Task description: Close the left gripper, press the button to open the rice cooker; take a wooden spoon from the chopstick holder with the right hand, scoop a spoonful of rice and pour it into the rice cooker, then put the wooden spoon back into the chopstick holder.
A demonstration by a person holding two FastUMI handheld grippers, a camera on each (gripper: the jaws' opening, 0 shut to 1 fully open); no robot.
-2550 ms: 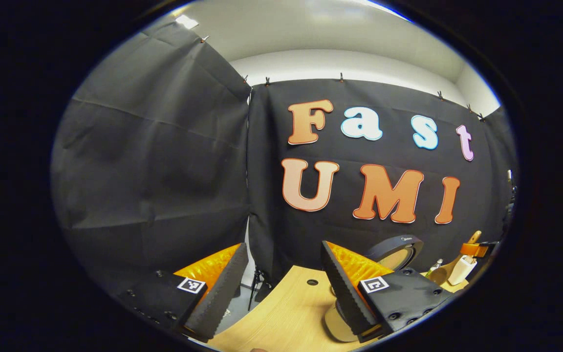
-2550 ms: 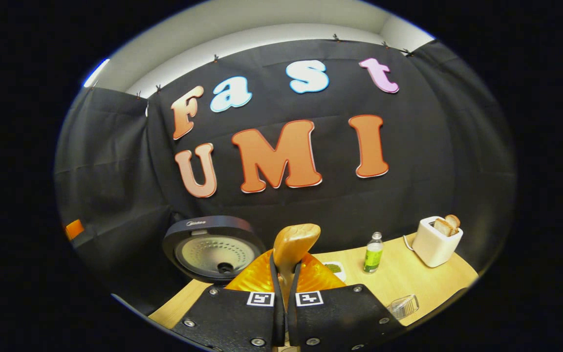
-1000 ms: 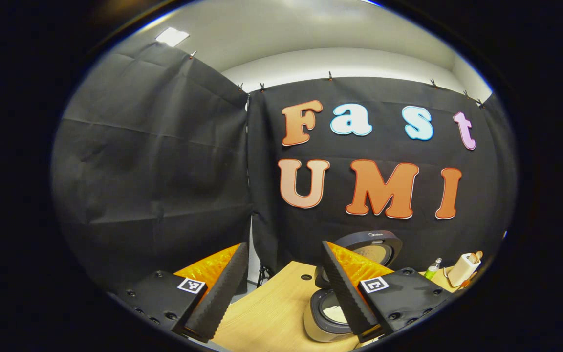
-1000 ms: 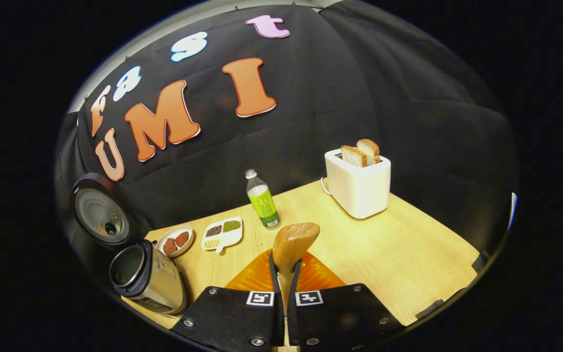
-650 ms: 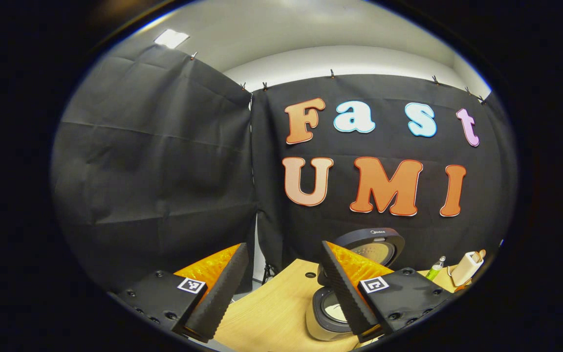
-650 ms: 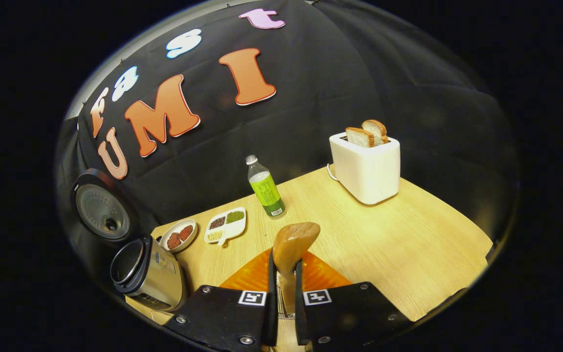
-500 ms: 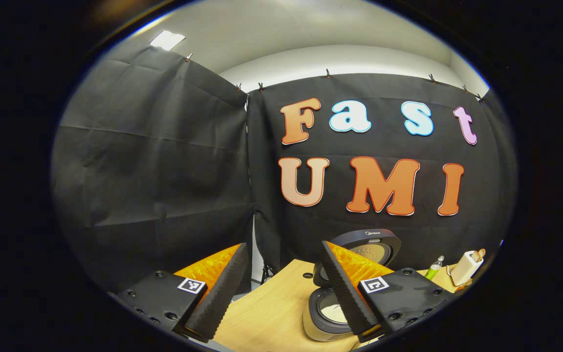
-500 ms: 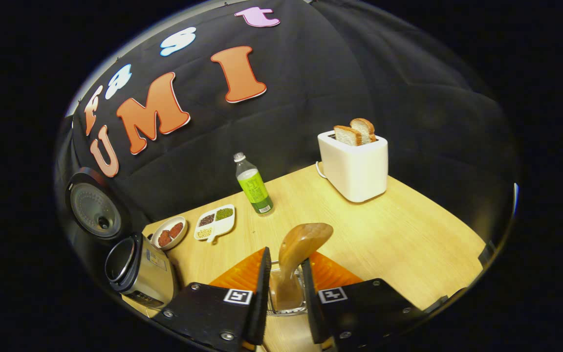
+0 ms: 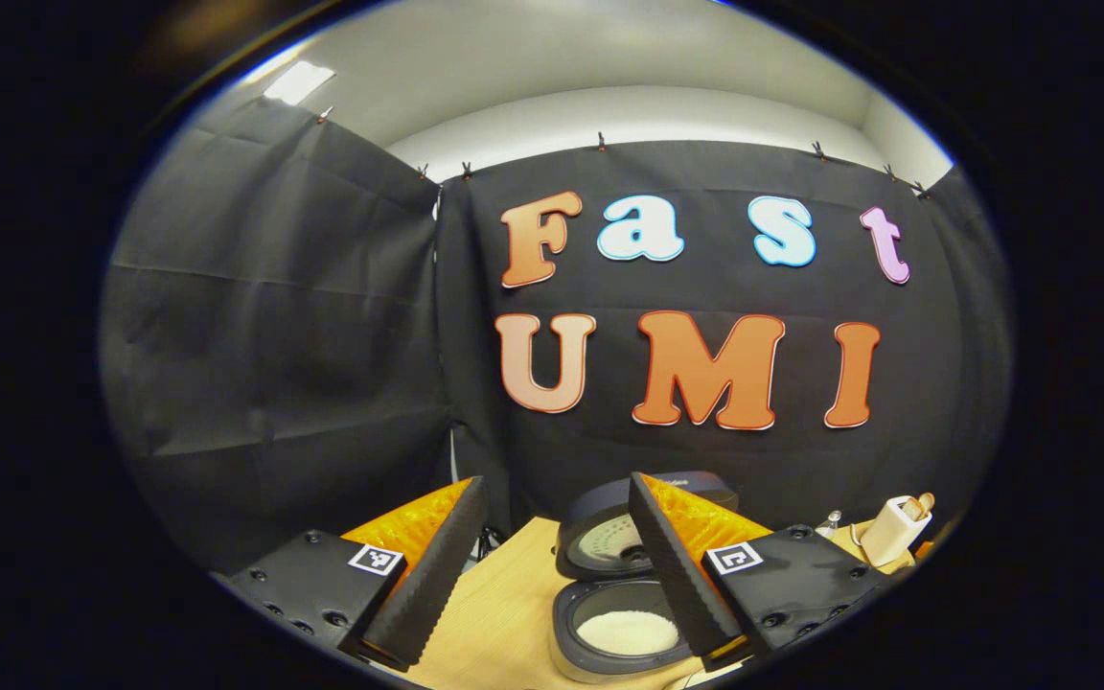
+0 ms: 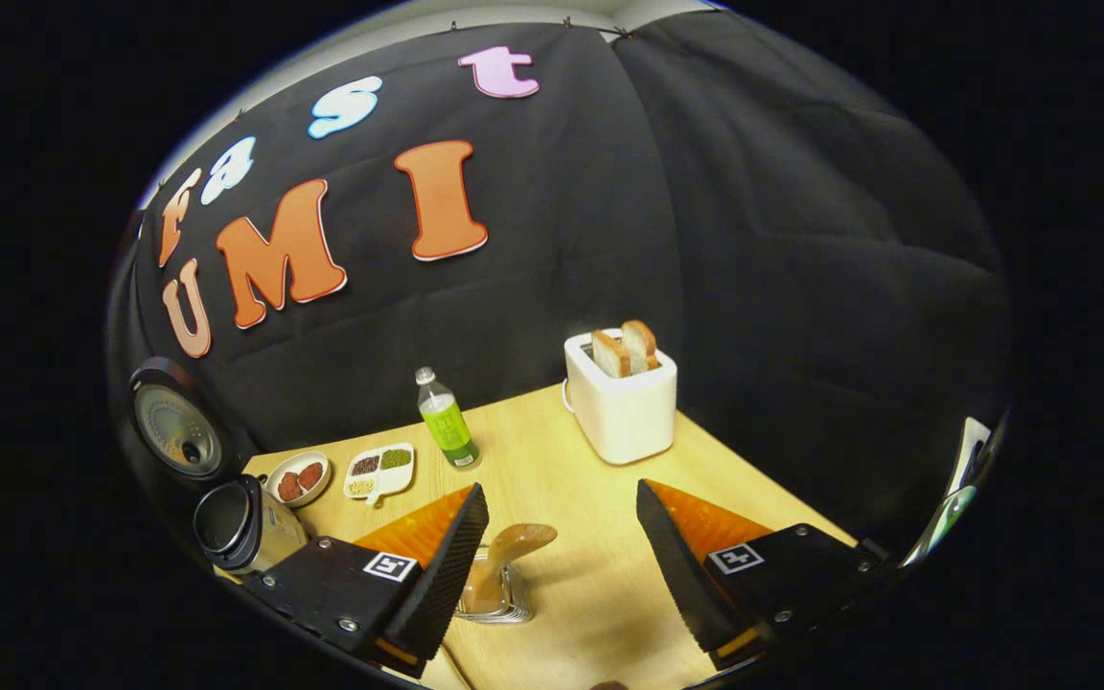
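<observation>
My right gripper [image 10: 560, 546] has its jaws spread wide, grasping nothing. Between them, nearer my left finger, the wooden spoon [image 10: 504, 565] stands in the chopstick holder [image 10: 494, 599], its bowl tilted toward the right above the clear rim. The holder sits on the pale wooden counter [image 10: 763, 498], apart from both of my fingers.

In the right gripper view, the rice cooker [image 10: 241, 527] stands at the far left of the counter with its round lid [image 10: 173, 426] swung up against the black cloth. Just beside it lies a small round dish [image 10: 296, 479] with reddish-brown pieces, then a white divided dish [image 10: 379, 470] holding dark and green grains. A bottle with a green label [image 10: 447, 422] stands upright behind those dishes. Farther right, a white toaster [image 10: 621, 398] carries two slices of bread [image 10: 625, 347] sticking up from its slots.

My left gripper [image 9: 555, 561] is also released, its jaws held apart above the counter's [image 9: 504, 613] near edge. In the left gripper view, the rice cooker [image 9: 614, 632] is open just beyond my right finger, with a mound of white rice [image 9: 627, 632] lying in its pot, and the raised lid [image 9: 600, 541] stands behind. The toaster [image 9: 890, 532] shows small at the far right of that view.
</observation>
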